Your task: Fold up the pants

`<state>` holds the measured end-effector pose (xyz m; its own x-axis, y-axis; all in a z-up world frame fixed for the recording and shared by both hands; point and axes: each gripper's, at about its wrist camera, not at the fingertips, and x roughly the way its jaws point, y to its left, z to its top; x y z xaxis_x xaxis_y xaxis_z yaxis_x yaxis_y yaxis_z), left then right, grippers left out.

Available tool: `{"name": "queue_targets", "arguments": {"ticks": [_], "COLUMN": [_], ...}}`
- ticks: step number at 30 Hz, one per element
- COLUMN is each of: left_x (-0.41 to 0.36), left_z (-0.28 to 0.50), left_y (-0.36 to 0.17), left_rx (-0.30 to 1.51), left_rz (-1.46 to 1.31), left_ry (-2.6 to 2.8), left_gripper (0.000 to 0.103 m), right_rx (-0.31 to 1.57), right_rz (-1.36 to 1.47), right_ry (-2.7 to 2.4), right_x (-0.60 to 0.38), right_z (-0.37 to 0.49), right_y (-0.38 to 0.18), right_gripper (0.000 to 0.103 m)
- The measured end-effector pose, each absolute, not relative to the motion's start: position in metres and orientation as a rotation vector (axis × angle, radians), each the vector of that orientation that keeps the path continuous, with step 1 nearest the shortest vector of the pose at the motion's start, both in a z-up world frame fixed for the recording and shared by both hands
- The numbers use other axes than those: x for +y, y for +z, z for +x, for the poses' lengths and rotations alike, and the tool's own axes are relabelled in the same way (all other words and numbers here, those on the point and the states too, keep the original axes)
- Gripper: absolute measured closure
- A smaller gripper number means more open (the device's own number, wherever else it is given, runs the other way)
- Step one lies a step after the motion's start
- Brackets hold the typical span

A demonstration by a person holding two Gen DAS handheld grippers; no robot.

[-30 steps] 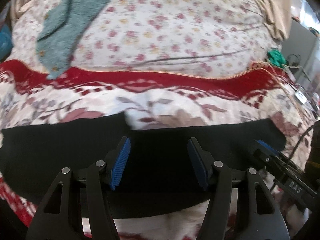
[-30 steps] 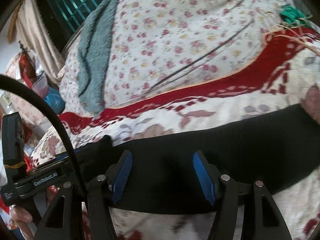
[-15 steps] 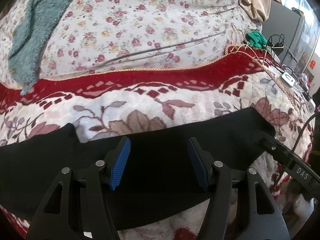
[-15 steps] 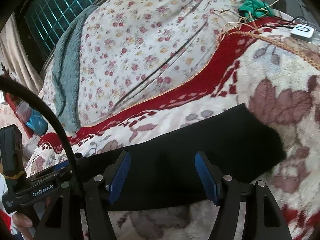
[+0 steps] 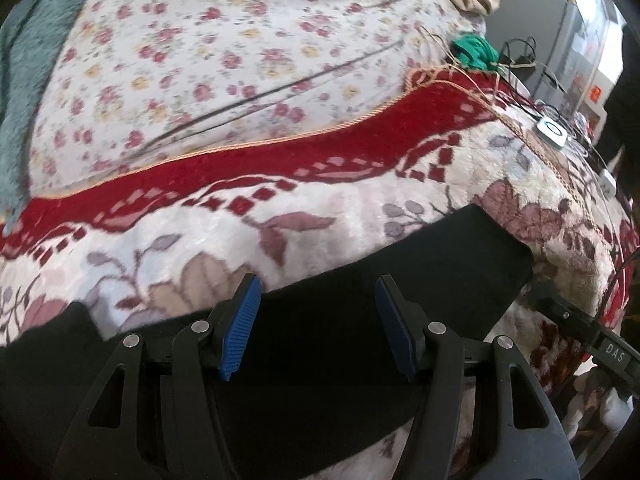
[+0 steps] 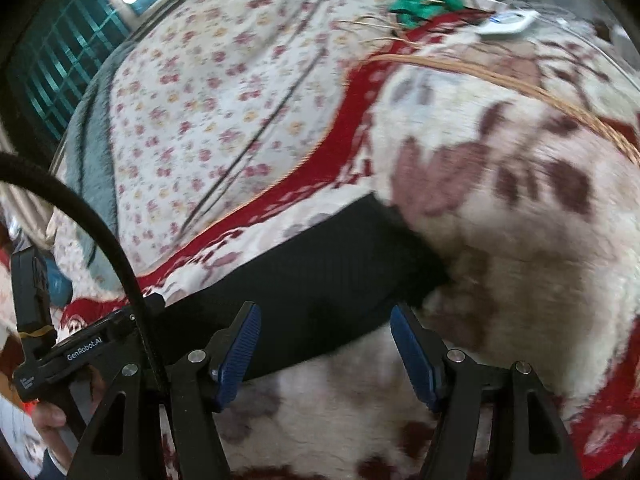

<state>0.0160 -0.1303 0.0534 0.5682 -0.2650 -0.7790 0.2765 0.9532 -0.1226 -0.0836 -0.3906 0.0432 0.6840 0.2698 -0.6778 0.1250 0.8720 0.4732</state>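
Note:
Black pants (image 5: 360,320) lie flat in a long strip across the red and cream floral blanket (image 5: 320,208). My left gripper (image 5: 316,324) is open and empty, just above the middle of the strip. In the right wrist view the pants (image 6: 320,272) end at a squared edge at the right. My right gripper (image 6: 324,344) is open and empty over the near edge of that end. The left gripper body (image 6: 80,356) shows at the left of the right wrist view.
A floral quilt (image 5: 240,52) covers the far part of the bed, with a teal fleece (image 5: 24,80) at its left. A green cloth (image 5: 476,52), cables and a small white device (image 5: 554,130) lie at the far right edge.
Both grippers have moved right along the pants. The right end of the strip has come into both views. Both stay open.

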Motion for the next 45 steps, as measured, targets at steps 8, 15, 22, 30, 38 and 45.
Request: {"name": "queue_targets", "arguments": {"ticks": [8,15,22,30,38,45], "left_x": [-0.162,-0.192,-0.224,-0.270,-0.320,-0.350], "left_z": [0.046,0.083,0.119,0.143,0.137,0.122], "left_y": [0.049,0.036,0.015,-0.001,-0.009,-0.018], "left_rx": [0.973,1.044,1.152,1.217,1.227,1.184], "left_rz": [0.035,0.097,0.119,0.170,0.301,0.391], "left_ry": [-0.538,-0.720,-0.922,-0.986,-1.129,-1.207], "left_gripper": [0.043,0.043,0.043,0.043,0.036,0.025], "right_rx": [0.850,0.864,0.887,0.846,0.757,0.732], "right_rz": [0.592,0.620,0.534,0.494,0.535,0.610], "right_ry": [0.088,0.010,0.012,0.027,0.065,0.098], "right_x": [-0.397,-0.396,-0.386,-0.373,-0.376,-0.387], "right_z": [-0.075,-0.067,-0.067,-0.064,-0.070,-0.066], "right_y": [0.033,0.023,0.021,0.018,0.016,0.008], "right_gripper": [0.038,0.037,0.037,0.024,0.024,0.064]}}
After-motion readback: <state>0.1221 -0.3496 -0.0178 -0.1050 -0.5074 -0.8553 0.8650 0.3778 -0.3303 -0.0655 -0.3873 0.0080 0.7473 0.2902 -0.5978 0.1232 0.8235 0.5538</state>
